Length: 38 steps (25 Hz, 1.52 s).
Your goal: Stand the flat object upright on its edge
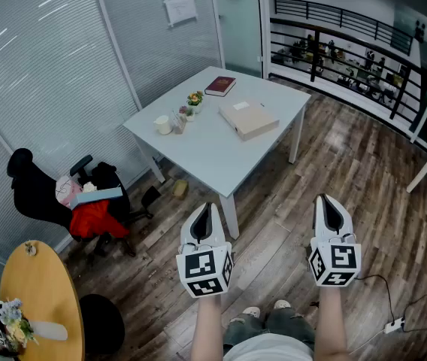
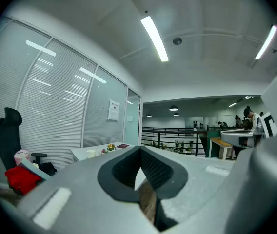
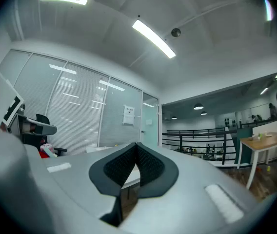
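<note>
The left gripper and right gripper, jaws pressed together on nothing, hang low in the frame over the floor, well apart from the table at upper centre where the box lies flat, seemingly because the approach is not yet begun.

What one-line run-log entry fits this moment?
left gripper: shut, empty | right gripper: shut, empty | beige flat object: lying on table, untouched

Head view steeply down, gripper views level, table shared
</note>
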Motion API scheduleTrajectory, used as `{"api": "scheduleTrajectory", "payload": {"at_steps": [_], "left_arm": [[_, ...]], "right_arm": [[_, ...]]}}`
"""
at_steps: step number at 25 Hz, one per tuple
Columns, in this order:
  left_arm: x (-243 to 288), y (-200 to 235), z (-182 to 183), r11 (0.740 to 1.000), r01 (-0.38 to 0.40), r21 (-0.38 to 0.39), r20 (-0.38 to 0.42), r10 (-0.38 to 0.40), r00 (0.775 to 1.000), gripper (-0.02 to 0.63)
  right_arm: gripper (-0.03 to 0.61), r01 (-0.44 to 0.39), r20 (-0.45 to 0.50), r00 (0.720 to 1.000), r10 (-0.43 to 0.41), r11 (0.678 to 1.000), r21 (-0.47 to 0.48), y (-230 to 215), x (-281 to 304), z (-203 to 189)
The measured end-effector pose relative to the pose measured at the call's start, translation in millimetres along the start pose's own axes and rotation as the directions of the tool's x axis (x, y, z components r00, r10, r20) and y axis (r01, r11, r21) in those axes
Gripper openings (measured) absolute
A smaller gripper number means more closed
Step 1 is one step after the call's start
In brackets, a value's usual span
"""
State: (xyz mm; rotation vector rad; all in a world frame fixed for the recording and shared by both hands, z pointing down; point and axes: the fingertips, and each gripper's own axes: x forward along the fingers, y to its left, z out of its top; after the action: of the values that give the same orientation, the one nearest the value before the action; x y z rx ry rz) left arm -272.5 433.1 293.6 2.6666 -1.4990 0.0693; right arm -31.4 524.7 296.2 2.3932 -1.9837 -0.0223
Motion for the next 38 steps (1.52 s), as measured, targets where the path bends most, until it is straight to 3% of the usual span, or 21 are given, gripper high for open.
{"api": "scheduleTrajectory", "payload": {"at_steps": [17,20,21,28,32,38], "left_arm": [[8.1,9.5,3.2,1.0,-0.01,0.006,-0.009,0.01,1.0,0.0],[11.5,17.0,4.3,1.0,-0.021,-0.002,-0.002,0.021,1.0,0.0],[12.9,18.2,3.7,1.0,-0.016,-0.005,-0.002,0.016,1.0,0.014],[18.3,28.7,-0.5,1.0,0.004,-0.015,0.014,-0.003,1.0,0.312],[22.5,34.2,-6.5,1.0,0.013,-0.015,-0.005,-0.013,1.0,0.353],[36.7,35.2,-14.5,1.0,0.013,-0.016,-0.024,-0.013,1.0,0.356]], "right_arm": [[0.023,0.004,-0.005,1.0,-0.004,1.0,0.006,-0.6,12.7,-0.5],[0.046,0.011,0.002,1.0,-0.011,1.0,0.025,1.0,16.7,-0.2],[0.077,0.008,0.004,1.0,-0.008,0.999,0.031,2.1,17.9,-0.8],[0.292,0.015,0.008,1.0,-0.016,0.997,0.07,9.7,21.0,-8.0],[0.349,0.028,-0.009,1.0,-0.027,0.997,0.072,11.6,24.5,-15.0],[0.369,0.022,-0.035,0.999,-0.019,0.997,0.07,10.2,36.1,-26.0]]}}
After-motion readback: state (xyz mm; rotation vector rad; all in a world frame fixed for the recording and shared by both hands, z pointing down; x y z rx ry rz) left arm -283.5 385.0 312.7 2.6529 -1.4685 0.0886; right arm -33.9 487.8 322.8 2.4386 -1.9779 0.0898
